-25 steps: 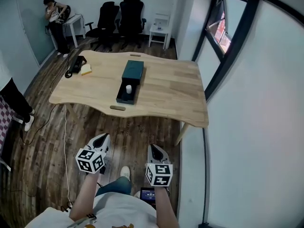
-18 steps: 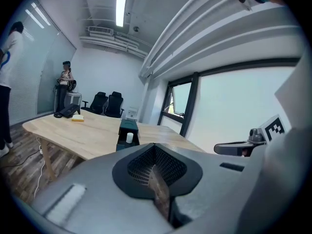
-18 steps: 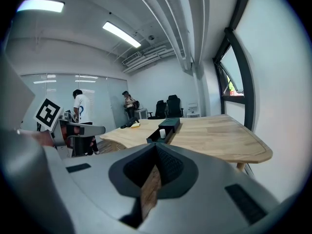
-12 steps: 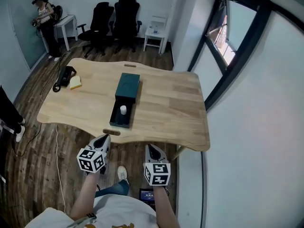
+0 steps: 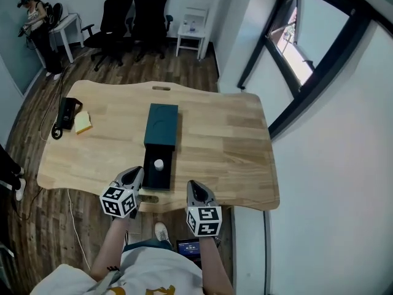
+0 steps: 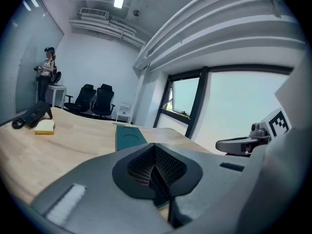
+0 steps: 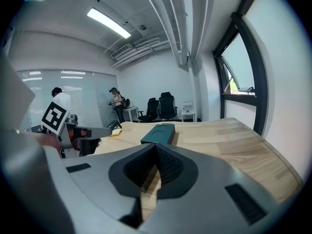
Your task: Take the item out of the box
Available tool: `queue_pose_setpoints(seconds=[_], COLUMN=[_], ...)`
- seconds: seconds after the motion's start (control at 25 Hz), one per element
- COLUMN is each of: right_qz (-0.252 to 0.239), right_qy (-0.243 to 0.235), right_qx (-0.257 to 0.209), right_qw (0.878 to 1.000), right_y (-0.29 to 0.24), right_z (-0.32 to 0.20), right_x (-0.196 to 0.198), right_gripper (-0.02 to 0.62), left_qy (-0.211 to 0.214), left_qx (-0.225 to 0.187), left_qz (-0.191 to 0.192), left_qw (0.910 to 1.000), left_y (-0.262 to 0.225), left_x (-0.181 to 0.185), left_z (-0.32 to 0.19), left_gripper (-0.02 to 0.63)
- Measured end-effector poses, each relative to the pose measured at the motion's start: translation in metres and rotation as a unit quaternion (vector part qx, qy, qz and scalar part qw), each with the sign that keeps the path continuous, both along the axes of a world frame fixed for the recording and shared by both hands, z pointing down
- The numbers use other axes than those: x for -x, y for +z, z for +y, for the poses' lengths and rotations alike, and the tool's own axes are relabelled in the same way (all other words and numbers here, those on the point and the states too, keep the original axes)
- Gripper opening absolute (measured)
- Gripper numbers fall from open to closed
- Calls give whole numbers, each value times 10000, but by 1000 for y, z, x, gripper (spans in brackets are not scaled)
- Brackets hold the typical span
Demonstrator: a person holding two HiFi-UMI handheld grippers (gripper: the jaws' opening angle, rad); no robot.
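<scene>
The left gripper [image 5: 136, 173] and right gripper [image 5: 193, 187] are grey, with dark mesh-patterned pads [image 6: 140, 167]; their cubes [image 5: 118, 203] bear black-and-white square markers. Under the jaws the table [image 5: 227, 146] is pale wood with faint grain. Ahead, between the two pairs of jaws, the box [image 5: 161, 125] is dark teal, its tray [image 5: 149, 178] black inside, the item [image 5: 159, 164] white. Far ahead, left of the left jaws, a pad [image 5: 82, 121] is yellow and a device [image 5: 65, 112] black. The floor [image 5: 184, 66] is dark brown planks and the chairs [image 5: 132, 14] are black.
</scene>
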State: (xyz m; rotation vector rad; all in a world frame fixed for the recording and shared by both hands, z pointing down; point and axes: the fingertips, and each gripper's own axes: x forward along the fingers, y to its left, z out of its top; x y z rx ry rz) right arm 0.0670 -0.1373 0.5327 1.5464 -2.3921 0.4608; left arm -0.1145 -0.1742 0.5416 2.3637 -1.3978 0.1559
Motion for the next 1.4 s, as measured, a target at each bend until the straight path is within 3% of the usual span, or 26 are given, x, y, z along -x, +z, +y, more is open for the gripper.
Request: queue_pose_setpoints(seconds=[0.44, 0.8, 1.08, 1.4], right_qz=[116, 43, -147, -166], right_qy=[466, 218, -61, -15], right_qx=[308, 74, 123, 256], right_qw=[9984, 9997, 9998, 9995], right_y=[11, -1, 3, 15], right_z=[-24, -48, -56, -68], right_x=[-11, 1, 13, 2], right_gripper=[6, 6, 6, 6], left_qy=[209, 141, 185, 439], left_qx=[0, -206, 39, 188], left_qz=[-100, -355, -325, -325], left_qw=[9997, 9991, 9993, 9983], left_y=[6, -9, 6, 19], left_x=[0, 8, 9, -5], left_z=[-27, -41, -45, -53], left_gripper=[3, 3, 3, 3])
